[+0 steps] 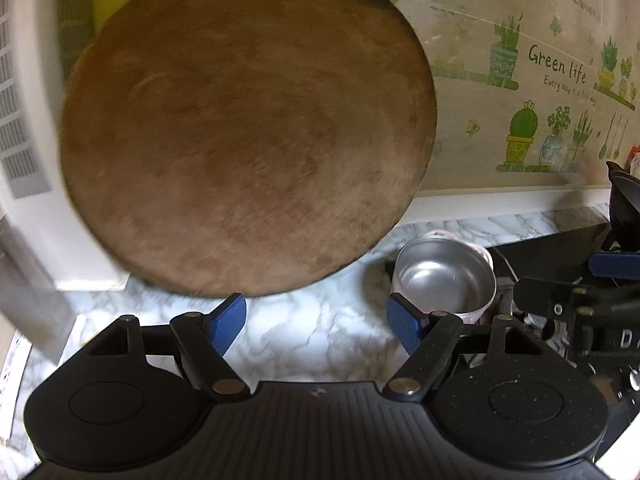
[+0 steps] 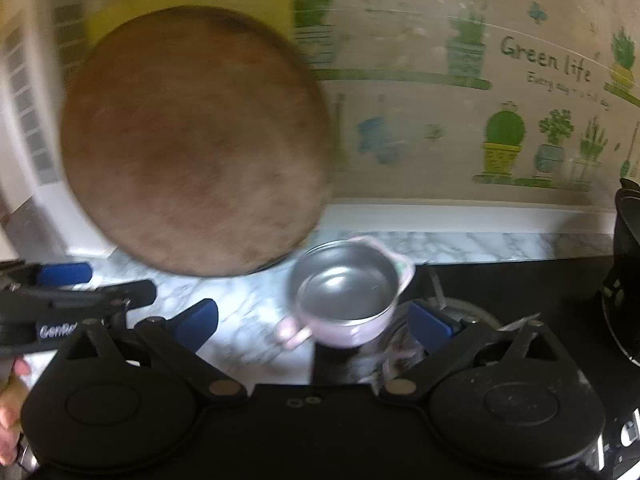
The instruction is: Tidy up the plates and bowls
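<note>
Bowl [image 2: 346, 294] sits just ahead of the right gripper [image 2: 316, 324], between the spread blue fingers [image 2: 198, 320] but untouched by either; jaws wide, released, gripping nothing. Left gripper [image 1: 316, 320] likewise open and empty over bare marble counter [image 1: 312, 320], bowl [image 1: 442, 280] off beyond its right finger. Round wooden board [image 1: 248, 128] leans against the wall behind, its lower edge close to the bowl. Black stovetop [image 2: 520, 280] begins at the bowl's right; dark pan [image 2: 628, 240] at far right. Bowl: steel inside, empty, pale pink shell with small handles [image 2: 292, 334]. Blurred.
</note>
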Action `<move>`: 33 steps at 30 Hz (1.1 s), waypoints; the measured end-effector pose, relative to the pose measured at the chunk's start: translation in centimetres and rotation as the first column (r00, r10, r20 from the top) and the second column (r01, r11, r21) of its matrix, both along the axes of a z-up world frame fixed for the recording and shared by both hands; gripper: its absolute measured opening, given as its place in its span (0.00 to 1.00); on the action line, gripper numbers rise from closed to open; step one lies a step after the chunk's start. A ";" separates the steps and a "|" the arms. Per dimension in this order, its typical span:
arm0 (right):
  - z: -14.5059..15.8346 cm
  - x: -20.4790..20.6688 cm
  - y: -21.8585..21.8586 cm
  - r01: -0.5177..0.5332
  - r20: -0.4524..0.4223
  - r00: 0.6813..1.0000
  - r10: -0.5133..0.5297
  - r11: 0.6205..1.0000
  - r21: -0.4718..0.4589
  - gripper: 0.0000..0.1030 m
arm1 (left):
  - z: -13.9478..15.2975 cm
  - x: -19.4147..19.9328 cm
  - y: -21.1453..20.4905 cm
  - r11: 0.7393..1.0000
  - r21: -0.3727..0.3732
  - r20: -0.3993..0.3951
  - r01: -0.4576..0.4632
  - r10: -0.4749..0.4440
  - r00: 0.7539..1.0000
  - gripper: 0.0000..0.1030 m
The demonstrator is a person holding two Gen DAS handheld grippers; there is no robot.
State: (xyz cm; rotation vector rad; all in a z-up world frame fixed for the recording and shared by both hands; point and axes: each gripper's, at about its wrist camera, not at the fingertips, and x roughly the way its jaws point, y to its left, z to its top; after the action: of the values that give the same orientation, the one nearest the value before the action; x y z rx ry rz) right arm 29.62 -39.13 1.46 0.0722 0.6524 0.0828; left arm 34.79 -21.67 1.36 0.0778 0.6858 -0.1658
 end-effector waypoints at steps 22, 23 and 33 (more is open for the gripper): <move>-6.7 11.1 -6.1 0.097 -0.222 0.971 -0.086 0.995 0.038 0.85 | -7.1 9.9 -7.3 0.998 0.062 -0.116 0.000 0.007 0.993 0.75; -7.0 11.4 -6.0 0.099 -0.226 0.970 -0.089 0.994 0.034 0.83 | -7.5 10.3 -7.4 0.998 0.062 -0.124 -0.001 0.009 0.992 0.75; -9.2 13.0 -5.6 0.082 -0.263 0.962 -0.078 0.997 0.006 0.63 | -9.7 12.7 -8.3 0.998 0.065 -0.167 -0.020 0.031 0.985 0.74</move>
State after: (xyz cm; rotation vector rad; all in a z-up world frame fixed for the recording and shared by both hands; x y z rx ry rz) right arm 42.62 -44.72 -7.76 0.1274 0.9135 0.0001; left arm 47.52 -29.96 -8.33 0.1163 0.8606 -0.1270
